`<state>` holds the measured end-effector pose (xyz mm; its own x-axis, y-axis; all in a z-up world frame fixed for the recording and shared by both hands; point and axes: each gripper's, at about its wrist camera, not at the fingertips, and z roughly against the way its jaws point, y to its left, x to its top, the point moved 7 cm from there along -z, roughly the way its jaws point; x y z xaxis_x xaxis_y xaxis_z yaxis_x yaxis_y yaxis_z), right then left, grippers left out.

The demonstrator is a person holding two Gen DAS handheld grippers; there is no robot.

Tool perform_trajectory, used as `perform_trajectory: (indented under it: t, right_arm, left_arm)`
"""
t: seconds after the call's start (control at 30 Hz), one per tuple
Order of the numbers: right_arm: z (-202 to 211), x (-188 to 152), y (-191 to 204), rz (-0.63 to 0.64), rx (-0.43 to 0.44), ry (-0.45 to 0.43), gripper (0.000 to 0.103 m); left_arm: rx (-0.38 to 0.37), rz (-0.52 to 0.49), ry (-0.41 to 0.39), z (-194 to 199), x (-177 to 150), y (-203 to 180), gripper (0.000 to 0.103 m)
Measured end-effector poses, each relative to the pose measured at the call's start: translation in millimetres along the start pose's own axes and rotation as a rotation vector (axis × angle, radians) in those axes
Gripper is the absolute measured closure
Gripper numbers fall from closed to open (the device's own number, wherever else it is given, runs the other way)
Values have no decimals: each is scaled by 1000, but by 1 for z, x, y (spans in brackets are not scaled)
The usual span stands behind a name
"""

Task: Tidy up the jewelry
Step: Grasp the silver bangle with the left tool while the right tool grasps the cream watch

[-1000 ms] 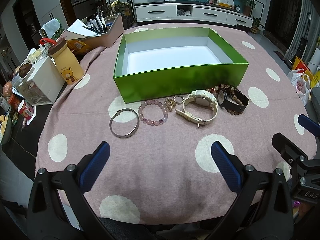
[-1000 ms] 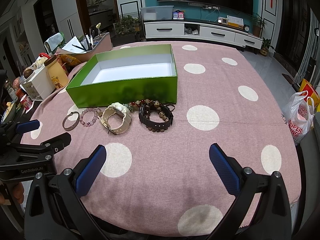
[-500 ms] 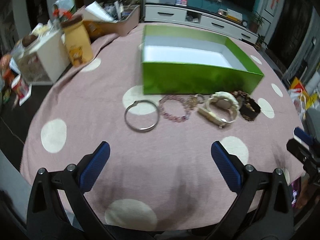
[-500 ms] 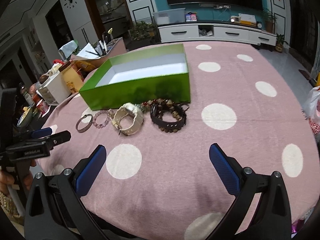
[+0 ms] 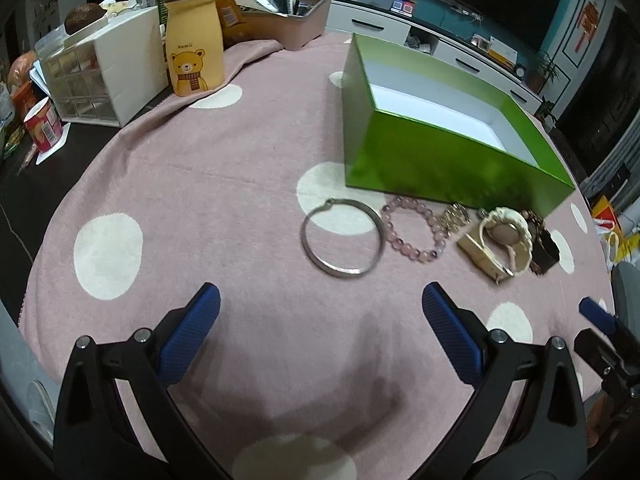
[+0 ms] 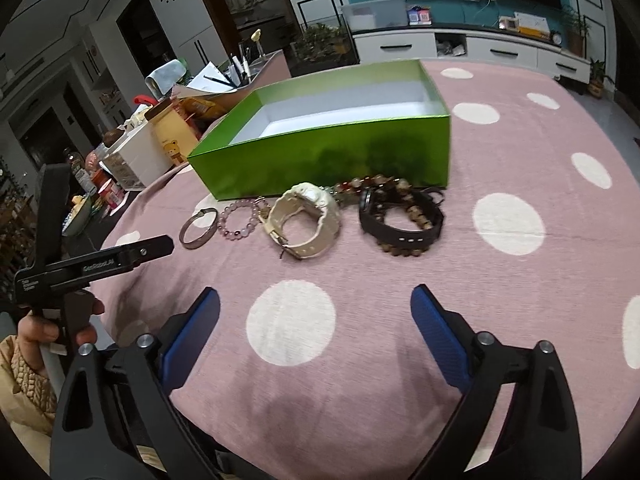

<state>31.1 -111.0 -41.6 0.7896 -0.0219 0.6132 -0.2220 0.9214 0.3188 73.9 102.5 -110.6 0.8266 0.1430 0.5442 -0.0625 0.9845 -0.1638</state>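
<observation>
Left wrist view: left tool [image 5: 320, 312] hangs over the pink polka-dot cloth [image 5: 200, 184] on the counter, jaws spread wide, nothing between the blue pads [image 5: 188, 336]. Silver bangle [image 5: 341, 239] lies flat just ahead of the tool, partly on a white dot. Pink bead bracelet [image 5: 412, 229] touches its right edge, then a small gold piece [image 5: 454, 216], the cream watch [image 5: 500, 242] and a dark strap [image 5: 544, 246], blurred, all in a row in front of the green box [image 5: 448, 160]. Box is open-topped, white inside, nothing visible in it. Bear bottle [image 5: 194, 40], white drawer unit [image 5: 104, 76] and pen tray [image 5: 288, 20] sit at the far left edge. Tip of the right tool [image 5: 600, 316] shows at far right.

Right wrist view: right tool [image 6: 316, 320] is released, jaws have just been closing slightly, nothing between them, well short of the jewelry. Ahead: cream watch [image 6: 304, 220] resting on its side, dark watch [image 6: 400, 216] ringed with brown beads [image 6: 404, 254] to its right, near the box's front wall [image 6: 332, 160]. Bead bracelet [image 6: 240, 220] and bangle [image 6: 198, 222] further left. Left tool [image 6: 96, 264] enters from the left, held by a hand [image 6: 52, 326] in a beige knit sleeve [image 6: 20, 384].
</observation>
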Motion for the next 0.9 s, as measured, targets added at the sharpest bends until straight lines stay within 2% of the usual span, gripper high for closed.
perform_trajectory:
  t: [0.2, 0.3, 0.47, 0.63, 0.8, 0.9]
  right_arm:
    - [-20, 10, -2, -96, 69, 22, 20]
    - [-30, 16, -1, -132, 86, 25, 25]
    - [-48, 21, -6, -199, 102, 51, 42]
    - [-61, 28, -9, -232, 83, 58, 53]
    - [-68, 29, -12, -228, 38, 78, 57]
    - [-72, 27, -13, -202, 4, 84, 68]
  left_arm:
    - [24, 39, -11, -14, 18, 9, 2]
    - [44, 43, -8, -22, 22, 11, 8]
    - [79, 26, 13, -34, 26, 12, 20]
    - [104, 3, 23, -41, 26, 13, 27]
    - [123, -29, 24, -42, 26, 11, 30]
    - [155, -68, 15, -43, 24, 7, 38]
